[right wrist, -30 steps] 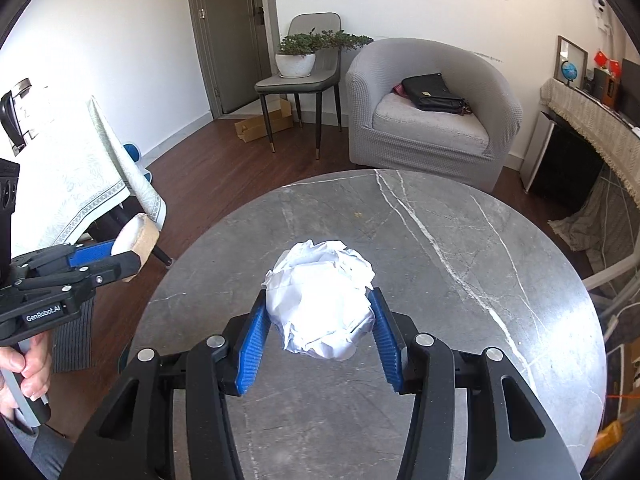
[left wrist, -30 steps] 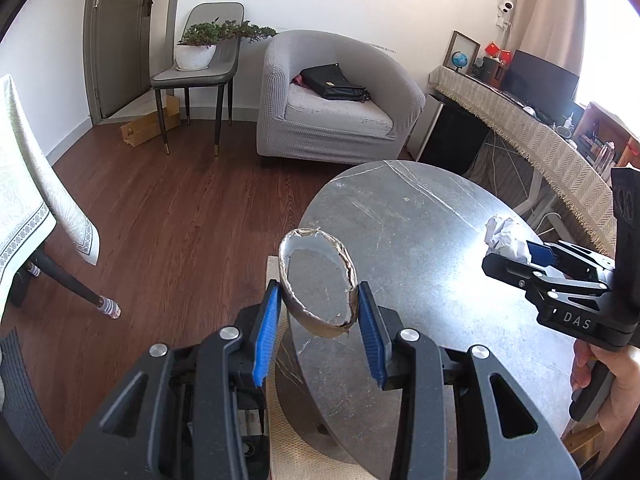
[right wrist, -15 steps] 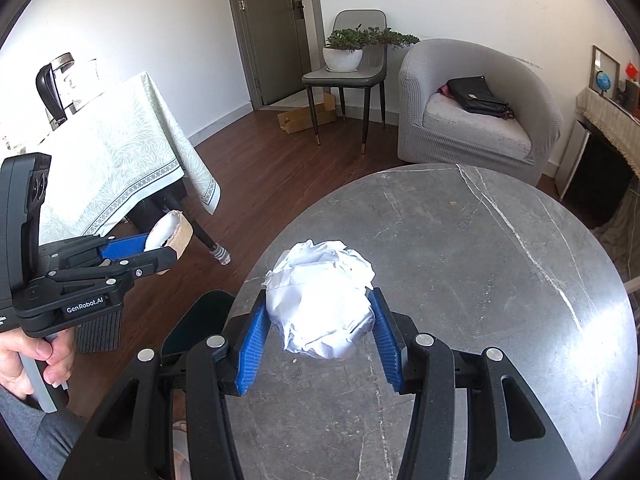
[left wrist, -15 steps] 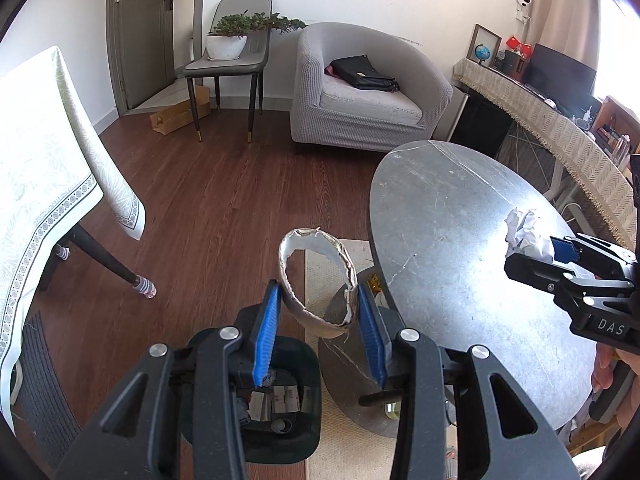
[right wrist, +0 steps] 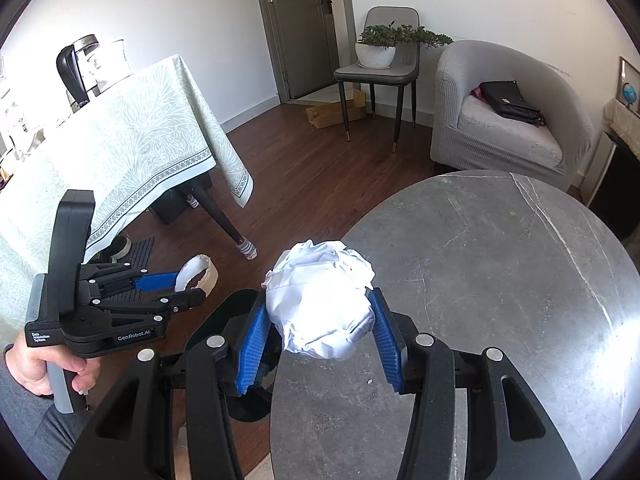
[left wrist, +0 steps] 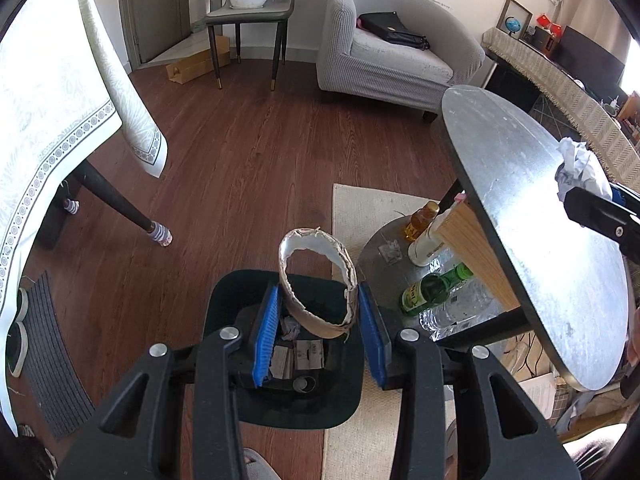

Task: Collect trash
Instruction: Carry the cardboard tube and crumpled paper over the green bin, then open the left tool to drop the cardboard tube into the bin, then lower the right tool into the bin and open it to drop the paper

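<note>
My left gripper (left wrist: pixel 318 328) is shut on a torn cardboard tape ring (left wrist: pixel 316 280), white inside and brown outside. It hangs right over the dark green trash bin (left wrist: pixel 280 392) on the floor, which holds paper scraps and a small roll. My right gripper (right wrist: pixel 320 344) is shut on a crumpled white paper ball (right wrist: pixel 322 300), held above the left edge of the round grey marble table (right wrist: pixel 500 280). In the right wrist view the left gripper (right wrist: pixel 192 292) with the ring (right wrist: pixel 198 276) sits to the left, held by a hand (right wrist: pixel 44 368). The bin's rim (right wrist: pixel 208 328) shows below the paper ball.
Bottles (left wrist: pixel 432 288) lie and stand on a low shelf under the marble table, over a beige rug (left wrist: pixel 368 208). A cloth-covered table (left wrist: pixel 52 120) stands left, a grey armchair (left wrist: pixel 392 56) and a chair with a plant (left wrist: pixel 252 4) at the back.
Both grippers swung left off the marble table. The left one with the ring sank and now hangs over the bin; the right one with the paper ball reached the table's left edge.
</note>
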### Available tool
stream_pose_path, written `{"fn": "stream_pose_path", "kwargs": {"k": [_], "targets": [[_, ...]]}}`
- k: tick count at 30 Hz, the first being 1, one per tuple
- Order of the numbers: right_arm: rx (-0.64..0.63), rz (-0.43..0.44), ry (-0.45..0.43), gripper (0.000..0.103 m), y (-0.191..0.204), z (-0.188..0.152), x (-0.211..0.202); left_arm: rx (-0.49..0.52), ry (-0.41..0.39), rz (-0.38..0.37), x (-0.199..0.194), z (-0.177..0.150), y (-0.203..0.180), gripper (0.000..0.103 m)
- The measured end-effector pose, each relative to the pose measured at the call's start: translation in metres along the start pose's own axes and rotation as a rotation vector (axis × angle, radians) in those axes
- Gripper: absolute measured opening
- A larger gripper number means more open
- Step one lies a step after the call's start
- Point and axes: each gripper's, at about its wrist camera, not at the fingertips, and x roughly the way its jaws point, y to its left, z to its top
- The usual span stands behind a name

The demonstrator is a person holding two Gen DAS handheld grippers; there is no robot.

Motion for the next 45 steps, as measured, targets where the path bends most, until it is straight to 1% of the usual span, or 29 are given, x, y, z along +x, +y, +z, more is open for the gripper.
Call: {"fn": "stream_pose_path", "kwargs": {"k": [3,9,15,21,25,27,30,33,39,43,45], "targets": [[-0.017,0.015,0.010,0.050,0.012,0.003,0.009,-0.029,0.046,-0.002,0.012,-0.009,0.011,0.041],[-0.046,0.049,0.030,0.050,0.035,0.009,0.030,-0.048,0.120,0.005,0.027,-0.025,0.025,0.041],[-0.063,0.071,0.059,0.050,0.054,0.013,0.051,-0.055,0.173,0.010,0.038,-0.038,0.033,0.041],[-0.070,0.090,0.084,0.050,0.069,0.015,0.071,-0.034,0.238,0.035,0.053,-0.053,0.039,0.042],[-0.080,0.094,0.101,0.050,0.079,0.016,0.084,-0.022,0.254,0.044,0.059,-0.061,0.044,0.042],[-0.083,0.095,0.114,0.050,0.083,0.015,0.092,-0.016,0.262,0.063,0.061,-0.064,0.048,0.047],[-0.082,0.091,0.135,0.050,0.088,0.014,0.103,-0.002,0.249,0.062,0.056,-0.065,0.052,0.049],[-0.079,0.092,0.150,0.050,0.093,0.013,0.114,-0.003,0.220,0.045,0.047,-0.063,0.056,0.049],[-0.078,0.086,0.183,0.050,0.098,0.010,0.136,-0.044,0.159,0.022,0.023,-0.055,0.070,0.049],[-0.081,0.081,0.224,0.050,0.101,0.002,0.153,-0.078,0.101,0.009,0.005,-0.046,0.080,0.046],[-0.085,0.083,0.244,0.050,0.104,-0.002,0.162,-0.097,0.075,-0.001,-0.003,-0.042,0.086,0.041]]}}
